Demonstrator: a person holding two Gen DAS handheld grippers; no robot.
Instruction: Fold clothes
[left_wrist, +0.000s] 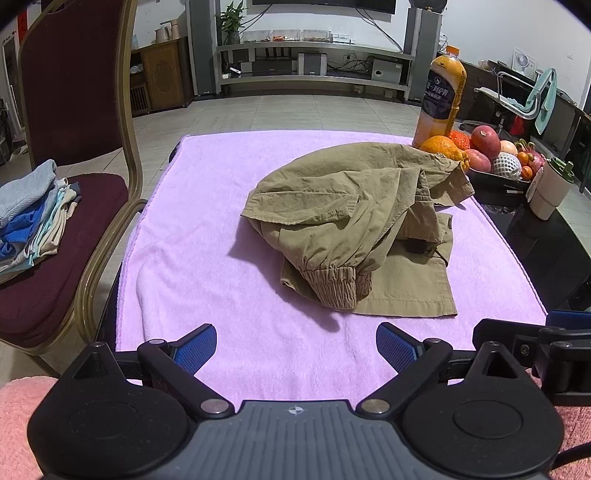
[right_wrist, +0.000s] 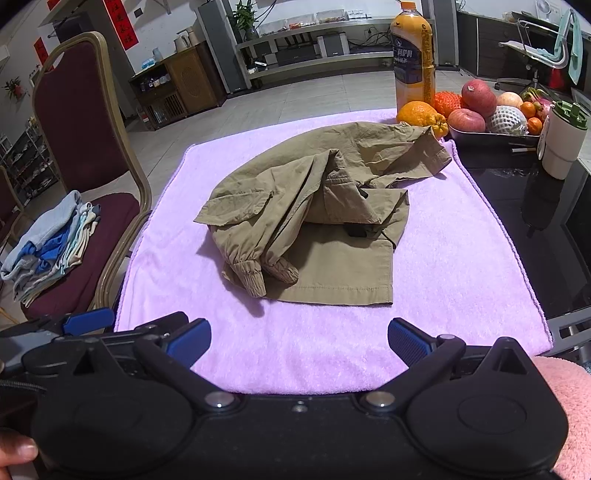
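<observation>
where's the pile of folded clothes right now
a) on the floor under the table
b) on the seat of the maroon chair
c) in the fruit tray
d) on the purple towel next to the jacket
b, the stack of folded clothes lies on the seat of the maroon chair, left of the purple towel, where only the crumpled khaki jacket lies.

Pale floor tiles (left_wrist: 295, 110) run back to a white wall (left_wrist: 314, 18), where a long grey media shelf (left_wrist: 314, 48) stands between two tall speakers (left_wrist: 201, 48). A wooden cabinet (left_wrist: 162, 74) sits beside them. A maroon chair with a gold frame (right_wrist: 81, 110) stands nearby; red banners (right_wrist: 120, 22) hang on the wall.
</observation>
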